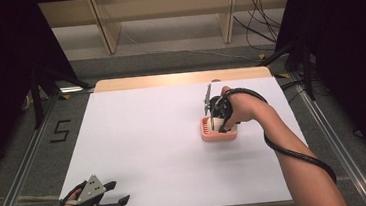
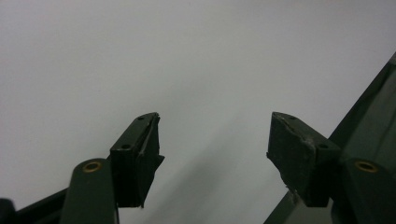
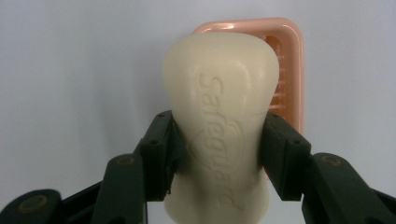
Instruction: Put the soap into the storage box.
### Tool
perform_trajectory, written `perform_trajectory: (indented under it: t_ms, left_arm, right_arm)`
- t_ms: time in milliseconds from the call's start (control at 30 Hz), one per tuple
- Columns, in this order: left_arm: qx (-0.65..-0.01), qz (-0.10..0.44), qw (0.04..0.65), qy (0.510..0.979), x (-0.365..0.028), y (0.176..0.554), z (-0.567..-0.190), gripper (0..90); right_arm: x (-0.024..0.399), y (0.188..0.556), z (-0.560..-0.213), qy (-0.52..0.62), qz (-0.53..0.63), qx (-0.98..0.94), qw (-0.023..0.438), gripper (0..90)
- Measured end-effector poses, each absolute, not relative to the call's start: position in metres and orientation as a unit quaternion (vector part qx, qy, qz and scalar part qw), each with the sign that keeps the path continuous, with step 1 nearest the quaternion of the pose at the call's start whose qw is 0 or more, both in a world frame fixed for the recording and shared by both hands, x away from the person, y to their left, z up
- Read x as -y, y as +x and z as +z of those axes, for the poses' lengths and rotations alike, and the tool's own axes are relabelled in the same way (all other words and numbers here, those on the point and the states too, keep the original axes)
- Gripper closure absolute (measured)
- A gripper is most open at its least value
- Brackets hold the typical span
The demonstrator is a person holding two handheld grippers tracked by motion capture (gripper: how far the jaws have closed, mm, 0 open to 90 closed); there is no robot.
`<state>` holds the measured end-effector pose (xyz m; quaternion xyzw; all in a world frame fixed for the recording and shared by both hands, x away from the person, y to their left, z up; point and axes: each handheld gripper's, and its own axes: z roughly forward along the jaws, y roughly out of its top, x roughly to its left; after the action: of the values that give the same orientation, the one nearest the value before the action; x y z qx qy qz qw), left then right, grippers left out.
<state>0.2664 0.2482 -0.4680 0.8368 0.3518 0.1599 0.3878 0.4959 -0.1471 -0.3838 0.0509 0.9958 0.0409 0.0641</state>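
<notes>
Right of centre on the white worktop (image 1: 165, 149), the right gripper (image 3: 219, 140) clamps a cream soap bar (image 3: 222, 98) embossed "Safeguard" above the pink plastic soap dish (image 1: 218, 130); lower left, the left gripper (image 1: 114, 193) gapes empty

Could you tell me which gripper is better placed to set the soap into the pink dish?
Right. The right gripper already clamps the soap just above the dish; the left gripper waits open at the near edge.

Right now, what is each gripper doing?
Left gripper: open, holding nothing.
Right gripper: shut on the cream embossed soap bar, over the pink plastic soap dish.
</notes>
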Motion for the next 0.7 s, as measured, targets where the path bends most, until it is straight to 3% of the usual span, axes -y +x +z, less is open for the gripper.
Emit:
perform_trajectory:
  t_ms: [700]
  left_arm:
    - [-0.351,0.160,0.388,0.837,-0.2484,0.2664,-0.4679,33.7]
  right_arm:
    - [0.1411,0.5031,-0.3912,0.034,0.038,-0.996,0.075,50.6]
